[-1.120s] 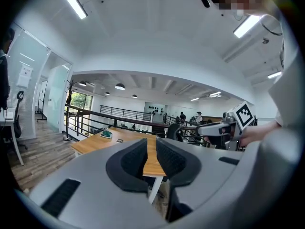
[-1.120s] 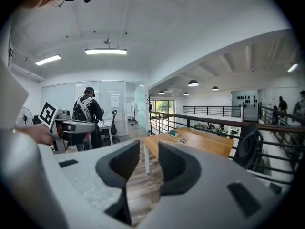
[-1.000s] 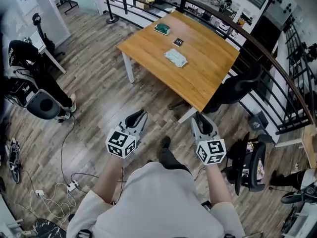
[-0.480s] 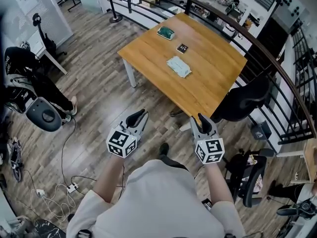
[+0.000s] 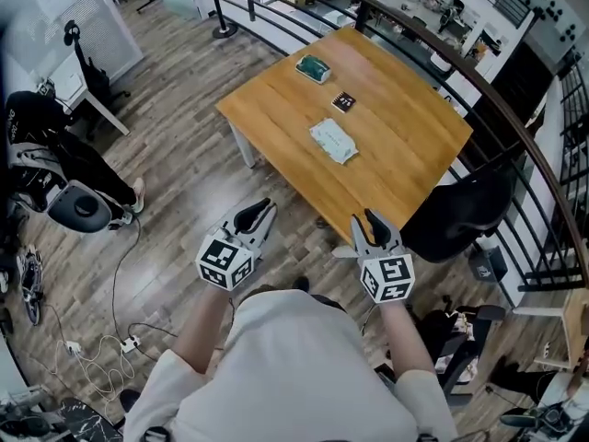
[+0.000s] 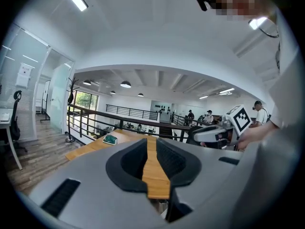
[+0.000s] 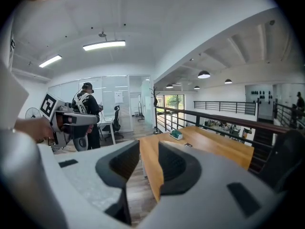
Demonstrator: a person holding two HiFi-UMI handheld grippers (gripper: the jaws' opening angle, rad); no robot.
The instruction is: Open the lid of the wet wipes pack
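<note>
The wet wipes pack (image 5: 332, 142), pale green and white, lies flat near the middle of the wooden table (image 5: 405, 155). Beyond it sit a small black marker card (image 5: 343, 102) and a dark green object (image 5: 313, 67). My left gripper (image 5: 255, 215) and right gripper (image 5: 372, 222) hover over the floor, short of the table's near edge, both pointing at it. Each is open with a narrow gap and nothing between the fingers. The left gripper view (image 6: 151, 141) shows the green object (image 6: 110, 139) far ahead. The right gripper view (image 7: 148, 146) shows the same green object (image 7: 176, 134).
A black office chair (image 5: 460, 212) stands at the table's near right corner. A dark railing (image 5: 442, 53) runs behind the table. Another chair (image 5: 83, 205) and bags sit at the left. Cables (image 5: 101, 348) trail over the wooden floor.
The table and the wipes pack have come nearer and lower in the head view as the person walks toward them. Both grippers keep the same pose and gap.
</note>
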